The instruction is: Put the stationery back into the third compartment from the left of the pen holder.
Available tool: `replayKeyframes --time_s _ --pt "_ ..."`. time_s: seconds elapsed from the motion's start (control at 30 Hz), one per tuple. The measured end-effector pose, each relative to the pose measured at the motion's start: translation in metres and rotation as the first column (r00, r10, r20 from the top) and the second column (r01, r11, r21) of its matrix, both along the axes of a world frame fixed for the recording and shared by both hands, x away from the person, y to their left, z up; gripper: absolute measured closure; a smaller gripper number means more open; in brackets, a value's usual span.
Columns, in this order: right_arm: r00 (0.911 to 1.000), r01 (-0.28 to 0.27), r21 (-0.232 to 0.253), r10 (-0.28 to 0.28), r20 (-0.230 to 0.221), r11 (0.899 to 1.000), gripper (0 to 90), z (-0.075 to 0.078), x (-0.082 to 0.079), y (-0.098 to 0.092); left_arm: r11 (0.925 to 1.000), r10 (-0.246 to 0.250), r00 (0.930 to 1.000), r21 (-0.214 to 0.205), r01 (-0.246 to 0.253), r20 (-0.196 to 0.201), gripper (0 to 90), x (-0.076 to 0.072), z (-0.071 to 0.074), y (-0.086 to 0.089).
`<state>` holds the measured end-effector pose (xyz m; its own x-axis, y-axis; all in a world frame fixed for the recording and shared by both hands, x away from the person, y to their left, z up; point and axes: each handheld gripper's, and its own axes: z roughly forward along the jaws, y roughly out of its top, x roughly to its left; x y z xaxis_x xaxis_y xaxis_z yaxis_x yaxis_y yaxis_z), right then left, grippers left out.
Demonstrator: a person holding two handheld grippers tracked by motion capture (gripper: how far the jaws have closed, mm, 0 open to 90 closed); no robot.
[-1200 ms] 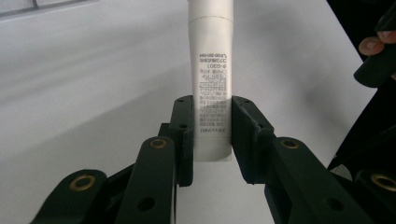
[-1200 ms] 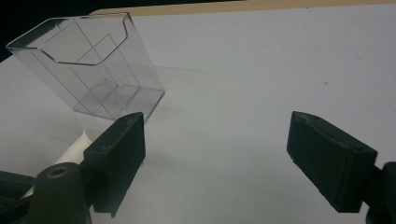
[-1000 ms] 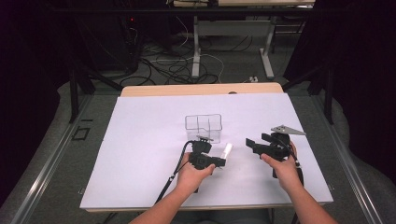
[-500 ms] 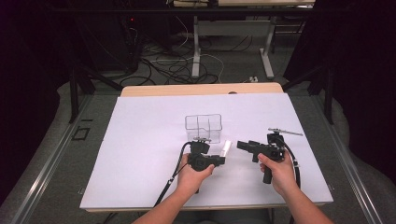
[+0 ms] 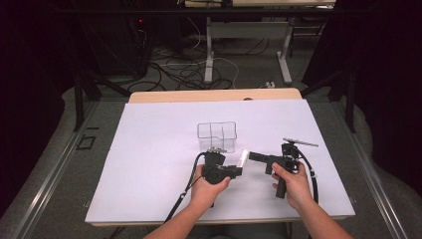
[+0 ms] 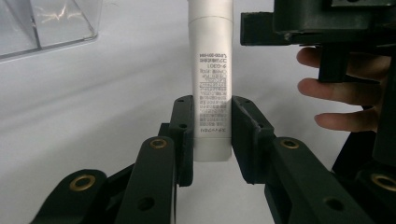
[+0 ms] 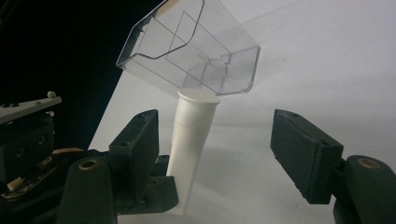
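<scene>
One broad white sheet-covered table point(image 5: 149, 164) carries everything here, with a strip of bare wood showing along its far edge. On it, near the middle, stands a clear plastic box with inner dividers point(image 5: 217, 136), upright and apart from both tools. Just in front of the box the person's left hand point(image 5: 206, 185) holds the left gripper point(image 6: 212, 128), whose jaws are clamped tight on the lower end of a slim white plastic tube with small printed text point(image 6: 212, 88); the tube juts out toward the right gripper point(image 7: 224, 154). That gripper, in the right hand point(image 5: 293, 184), has its jaws spread wide on either side of the tube's capped end and has just been closing them; the pads do not yet press on it.
</scene>
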<state>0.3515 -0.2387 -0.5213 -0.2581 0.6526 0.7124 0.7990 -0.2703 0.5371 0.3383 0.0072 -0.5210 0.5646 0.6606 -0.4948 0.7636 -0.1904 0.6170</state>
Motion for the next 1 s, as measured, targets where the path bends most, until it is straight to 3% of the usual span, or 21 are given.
replayKeyframes --time_s 0.2,0.33,0.47,0.67,0.7,1.0 --pt "0.9997 -0.003 0.04 0.004 -0.024 0.999 33.3 -0.001 0.001 0.002 0.9998 -0.019 0.9998 0.001 0.019 0.006 71.3 -0.002 -0.001 -0.006" --pt "0.9993 -0.001 0.031 0.002 -0.037 1.0 35.0 -0.004 0.001 0.004 0.9993 -0.038 0.9992 -0.004 0.038 0.013 71.2 -0.004 0.0 -0.012" --pt "0.9971 0.013 0.045 -0.01 -0.075 0.999 39.6 -0.006 0.0 0.005 0.9987 -0.051 0.9986 -0.005 0.051 0.015 71.2 -0.006 0.002 -0.016" --pt "0.9955 0.016 0.062 -0.01 -0.094 0.998 45.5 -0.011 0.002 0.003 0.9976 -0.068 0.9975 -0.009 0.068 0.018 71.2 -0.009 0.002 -0.022" --pt "0.9926 0.003 0.068 0.006 -0.121 0.998 47.8 -0.01 0.002 0.002 0.9977 -0.067 0.9976 -0.012 0.067 0.015 71.2 -0.009 0.002 -0.023" --pt "0.9886 0.009 0.091 0.004 -0.151 0.996 57.6 -0.013 0.003 0.002 0.9971 -0.075 0.997 -0.015 0.075 0.02 71.2 -0.01 0.002 -0.024"
